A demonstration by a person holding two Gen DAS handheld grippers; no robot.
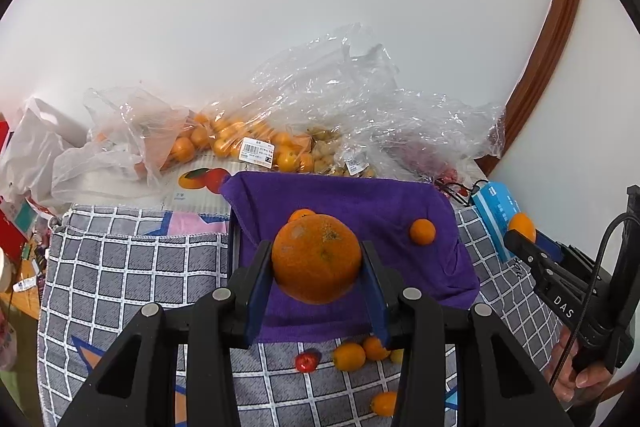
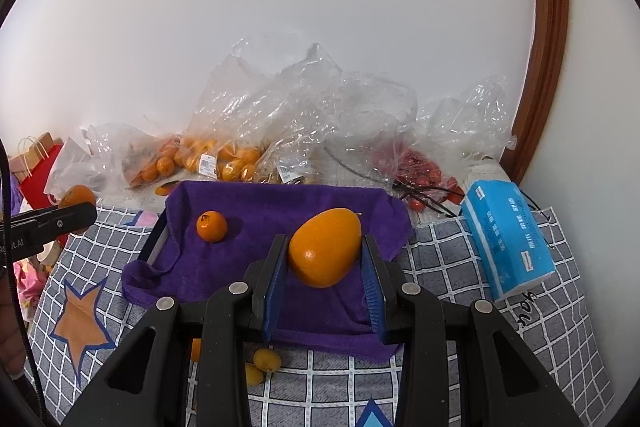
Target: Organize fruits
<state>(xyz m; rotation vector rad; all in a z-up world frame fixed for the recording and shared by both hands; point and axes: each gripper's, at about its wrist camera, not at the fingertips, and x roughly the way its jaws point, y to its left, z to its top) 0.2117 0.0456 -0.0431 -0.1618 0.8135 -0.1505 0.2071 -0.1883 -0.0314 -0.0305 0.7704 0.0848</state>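
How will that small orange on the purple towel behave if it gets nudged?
The small orange is round, so it would probably roll. The soft purple towel should slow it. It looks firm and light, unlikely to bruise from a gentle push.

A grey checked cloth (image 2: 460, 255) covers the surface; on it lie a purple towel (image 2: 280, 211), a blue tissue pack (image 2: 506, 235), loose kumquats (image 1: 349, 355) and bagged fruit (image 1: 224, 139).

A large round orange (image 1: 316, 259) with a mottled, scuffed peel sits clamped in mid-air above a purple towel (image 1: 360, 195). A smooth, egg-shaped orange fruit (image 2: 324, 247) is likewise held above the towel. A small tangerine (image 2: 211, 225) rests on the towel. Several small orange fruits (image 1: 349, 355) and one red fruit (image 1: 307, 361) lie on the checked cloth just beside the towel's near edge.
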